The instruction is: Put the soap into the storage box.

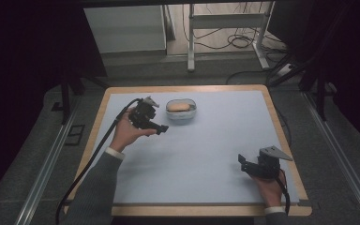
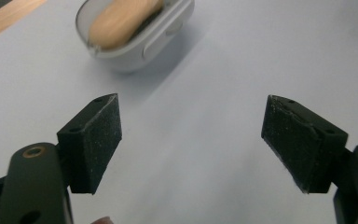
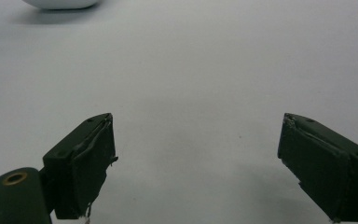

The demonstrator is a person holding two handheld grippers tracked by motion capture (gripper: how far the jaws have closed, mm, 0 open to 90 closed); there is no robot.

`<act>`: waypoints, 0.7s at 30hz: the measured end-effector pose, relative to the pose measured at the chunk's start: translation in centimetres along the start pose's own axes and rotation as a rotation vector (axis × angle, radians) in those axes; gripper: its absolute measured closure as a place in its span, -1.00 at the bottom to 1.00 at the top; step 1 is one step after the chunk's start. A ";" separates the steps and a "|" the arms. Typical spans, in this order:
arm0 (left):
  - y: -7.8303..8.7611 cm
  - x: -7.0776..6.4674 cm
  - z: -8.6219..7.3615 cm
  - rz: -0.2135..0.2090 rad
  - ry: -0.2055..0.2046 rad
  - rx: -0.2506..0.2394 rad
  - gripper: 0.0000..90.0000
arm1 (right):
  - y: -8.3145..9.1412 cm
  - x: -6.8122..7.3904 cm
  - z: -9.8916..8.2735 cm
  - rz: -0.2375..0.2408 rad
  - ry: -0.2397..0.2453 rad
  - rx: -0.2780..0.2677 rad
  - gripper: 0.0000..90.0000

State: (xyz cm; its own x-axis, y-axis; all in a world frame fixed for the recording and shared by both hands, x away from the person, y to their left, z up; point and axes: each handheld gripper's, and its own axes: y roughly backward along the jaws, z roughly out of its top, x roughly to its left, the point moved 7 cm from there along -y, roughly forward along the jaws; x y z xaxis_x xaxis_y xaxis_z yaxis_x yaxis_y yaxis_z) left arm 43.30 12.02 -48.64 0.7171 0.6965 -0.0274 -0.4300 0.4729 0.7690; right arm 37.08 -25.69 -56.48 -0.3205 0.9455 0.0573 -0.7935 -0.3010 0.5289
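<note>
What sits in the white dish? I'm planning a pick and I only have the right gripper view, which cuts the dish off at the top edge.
Observer: A tan oval piece lies inside the white dish.
Operator: Is the left hand-held gripper on it?
Observer: No. The left hand-held gripper is open, empty, short of the dish.
Operator: Where is the dish on the table?
Observer: Toward the far edge of the table, just right of the left hand.

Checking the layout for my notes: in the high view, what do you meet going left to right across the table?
Left gripper → white dish holding a tan bar → right gripper, near the table's right edge.
</note>
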 end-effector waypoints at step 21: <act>1.3 -1.1 -11.8 0.066 0.148 -0.056 -0.53 | 0.0 0.0 0.0 -0.006 0.002 0.004 -0.75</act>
State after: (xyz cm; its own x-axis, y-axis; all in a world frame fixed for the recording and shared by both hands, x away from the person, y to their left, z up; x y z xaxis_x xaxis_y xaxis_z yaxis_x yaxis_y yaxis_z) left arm 35.47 18.29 -55.16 0.5989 0.7973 -0.0749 -0.5064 0.4495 0.7359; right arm 37.11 -25.68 -56.51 -0.3168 0.9470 0.0530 -0.7931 -0.2951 0.5328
